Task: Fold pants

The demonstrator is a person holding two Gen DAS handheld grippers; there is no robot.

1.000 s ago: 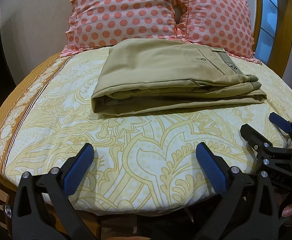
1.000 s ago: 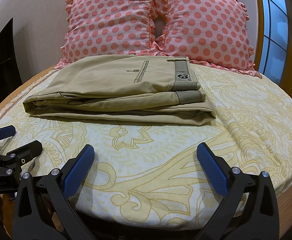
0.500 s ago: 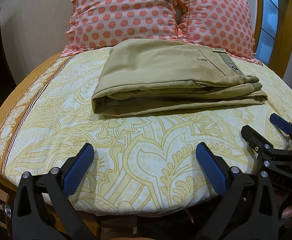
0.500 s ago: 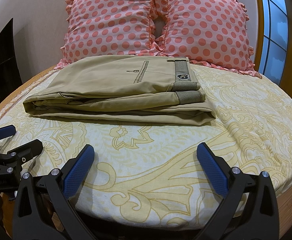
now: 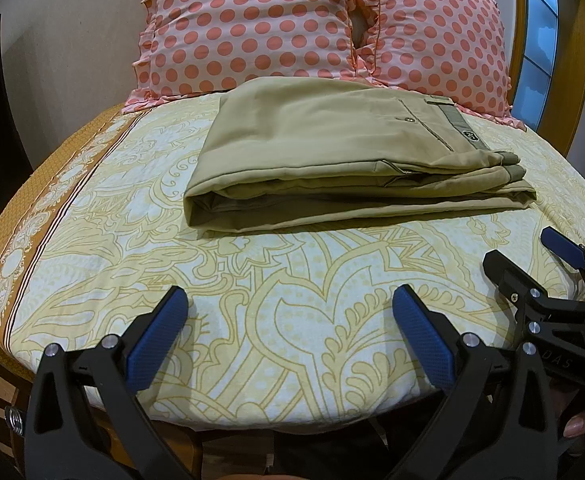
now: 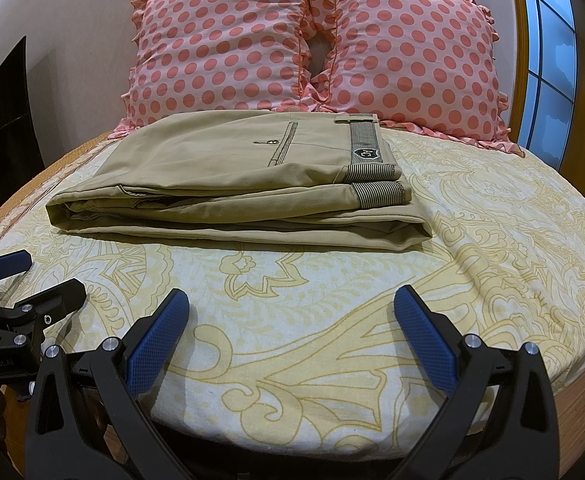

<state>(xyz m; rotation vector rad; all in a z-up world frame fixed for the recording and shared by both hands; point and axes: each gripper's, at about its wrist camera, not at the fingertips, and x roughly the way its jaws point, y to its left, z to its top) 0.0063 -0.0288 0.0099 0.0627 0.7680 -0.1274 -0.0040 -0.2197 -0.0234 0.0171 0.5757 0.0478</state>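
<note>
Khaki pants lie folded in a flat stack on the bed, waistband with its striped lining to the right; they also show in the right wrist view. My left gripper is open and empty, held over the bed's near edge, well short of the pants. My right gripper is open and empty, likewise back from the pants. The right gripper shows at the right edge of the left wrist view, and the left gripper at the left edge of the right wrist view.
Two pink polka-dot pillows stand behind the pants against the headboard. The yellow patterned bedsheet covers the bed. A window is at the right, a dark object at the left.
</note>
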